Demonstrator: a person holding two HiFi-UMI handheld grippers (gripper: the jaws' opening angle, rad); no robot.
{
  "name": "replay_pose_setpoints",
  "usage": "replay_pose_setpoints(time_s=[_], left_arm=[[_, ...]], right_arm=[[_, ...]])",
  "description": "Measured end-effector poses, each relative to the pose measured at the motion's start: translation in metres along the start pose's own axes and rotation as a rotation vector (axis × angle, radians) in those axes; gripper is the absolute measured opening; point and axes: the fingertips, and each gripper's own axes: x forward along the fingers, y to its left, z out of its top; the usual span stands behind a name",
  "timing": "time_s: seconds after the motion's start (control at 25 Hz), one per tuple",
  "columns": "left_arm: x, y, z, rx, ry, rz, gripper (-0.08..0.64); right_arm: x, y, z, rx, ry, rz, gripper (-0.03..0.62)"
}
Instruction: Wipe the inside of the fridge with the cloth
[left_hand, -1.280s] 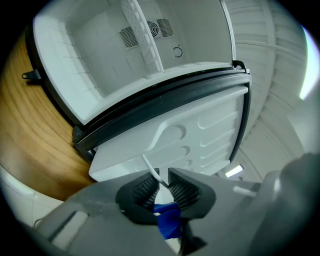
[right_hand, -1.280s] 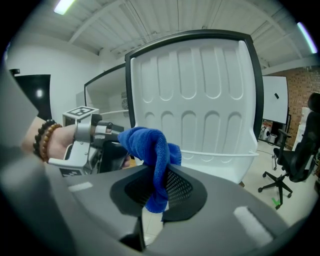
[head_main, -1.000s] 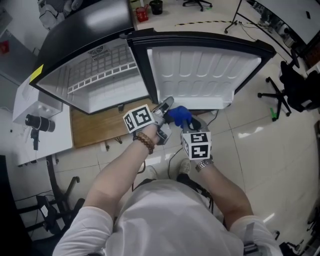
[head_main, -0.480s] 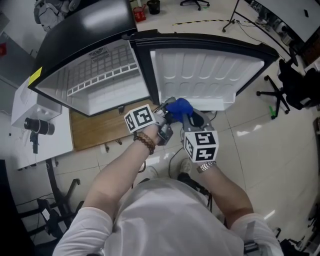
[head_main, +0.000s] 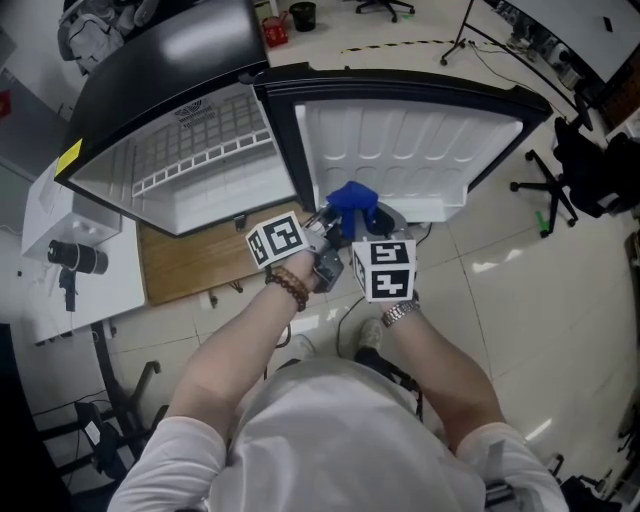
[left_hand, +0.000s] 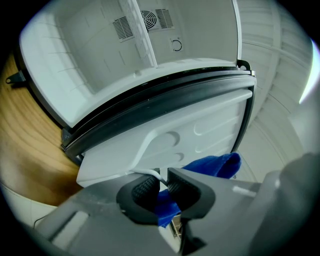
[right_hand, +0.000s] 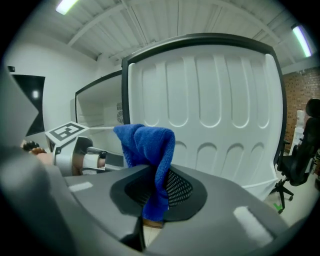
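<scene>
The small fridge (head_main: 200, 170) stands open, its white inside (left_hand: 100, 60) bare. Its door (head_main: 400, 150) swings out to the right, ribbed inner face (right_hand: 215, 125) toward me. My left gripper (head_main: 325, 220) is level at the door's lower edge, jaws (left_hand: 161, 187) shut on a thin white rail (left_hand: 150, 174) of the door. My right gripper (head_main: 362, 228) sits just right of it, shut (right_hand: 159, 187) on a blue cloth (right_hand: 145, 142). The cloth (head_main: 350, 203) stands up above the pads in front of the door and shows behind the left jaws (left_hand: 215, 165).
The fridge sits on a wooden board (head_main: 190, 255) on a tiled floor. A white stand with a camera (head_main: 75, 250) is at the left. A black office chair (head_main: 565, 190) stands to the right of the door. Cables lie under the door.
My right gripper has risen with the blue cloth and moved nearer the door's inner face. The left gripper has stayed where it was.
</scene>
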Motion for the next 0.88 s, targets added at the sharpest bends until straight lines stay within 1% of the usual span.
replay_pose_setpoints(time_s=[0.2, 0.88], left_arm=[[0.000, 0.000, 0.001, -0.002, -0.004, 0.003, 0.041], [-0.001, 0.000, 0.002, -0.010, -0.033, 0.007, 0.040]], right_arm=[[-0.007, -0.018, -0.006, -0.002, 0.005, -0.031, 0.040], [-0.040, -0.106, -0.014, 0.018, 0.011, -0.169, 0.040]])
